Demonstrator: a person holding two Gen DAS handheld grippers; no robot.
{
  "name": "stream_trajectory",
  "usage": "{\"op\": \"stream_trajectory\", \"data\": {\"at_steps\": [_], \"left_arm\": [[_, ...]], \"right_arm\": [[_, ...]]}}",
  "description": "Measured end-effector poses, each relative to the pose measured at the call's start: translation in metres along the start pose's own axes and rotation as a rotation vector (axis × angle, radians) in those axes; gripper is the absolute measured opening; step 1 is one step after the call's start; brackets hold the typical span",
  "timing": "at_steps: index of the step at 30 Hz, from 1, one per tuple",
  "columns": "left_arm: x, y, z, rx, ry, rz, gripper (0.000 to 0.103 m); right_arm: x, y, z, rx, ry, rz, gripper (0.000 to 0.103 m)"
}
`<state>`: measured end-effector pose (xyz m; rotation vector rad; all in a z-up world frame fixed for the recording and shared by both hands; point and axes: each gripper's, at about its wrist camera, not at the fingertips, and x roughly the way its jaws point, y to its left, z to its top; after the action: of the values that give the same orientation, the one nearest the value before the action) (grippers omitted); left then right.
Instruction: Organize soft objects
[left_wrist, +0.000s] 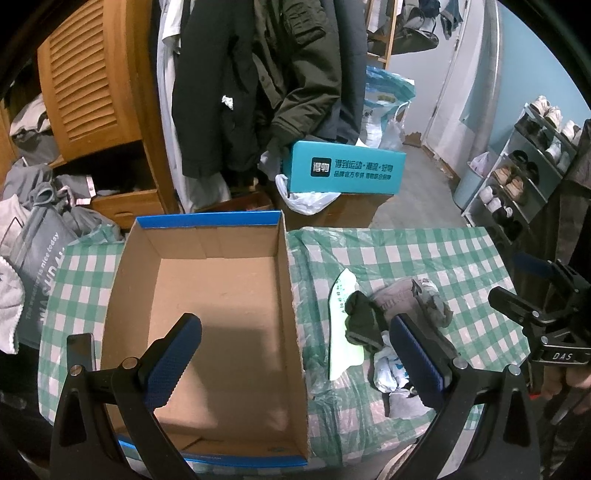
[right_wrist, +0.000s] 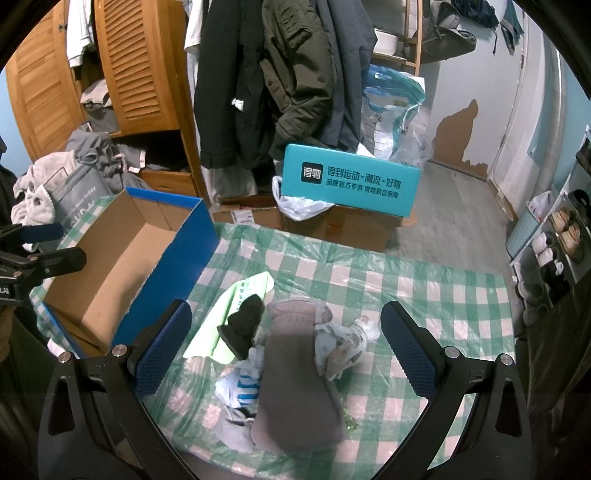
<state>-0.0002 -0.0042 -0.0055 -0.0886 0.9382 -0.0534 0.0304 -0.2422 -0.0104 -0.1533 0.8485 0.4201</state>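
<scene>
I am counting one open cardboard shoebox (right_wrist: 122, 266) on my worktop (right_wrist: 406, 280), one green paper sheet (right_wrist: 236, 306), one black sock (right_wrist: 245, 325), one long grey sock (right_wrist: 295, 376), one white-and-blue striped sock (right_wrist: 240, 387) and one crumpled pale sock (right_wrist: 347, 339). One teal box (right_wrist: 351, 181) is sitting behind.

Box (left_wrist: 207, 317): matt brown cardboard, glossy blue outer wall. Table cover (right_wrist: 406, 280): shiny wrinkled plastic film. Socks (right_wrist: 299, 384), centre: soft knit cloth. Cabinet (right_wrist: 140, 62), upper left: varnished wood.
</scene>
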Motion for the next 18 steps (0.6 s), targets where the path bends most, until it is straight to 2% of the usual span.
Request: {"op": "stream_trajectory", "data": {"at_steps": [18], "left_arm": [[0.0068,0.0021,-0.0056,-0.002,0.026,0.0,0.103]], "right_arm": [[0.0017,-0.002,-0.0009,0.002,0.003,0.0,0.101]]}}
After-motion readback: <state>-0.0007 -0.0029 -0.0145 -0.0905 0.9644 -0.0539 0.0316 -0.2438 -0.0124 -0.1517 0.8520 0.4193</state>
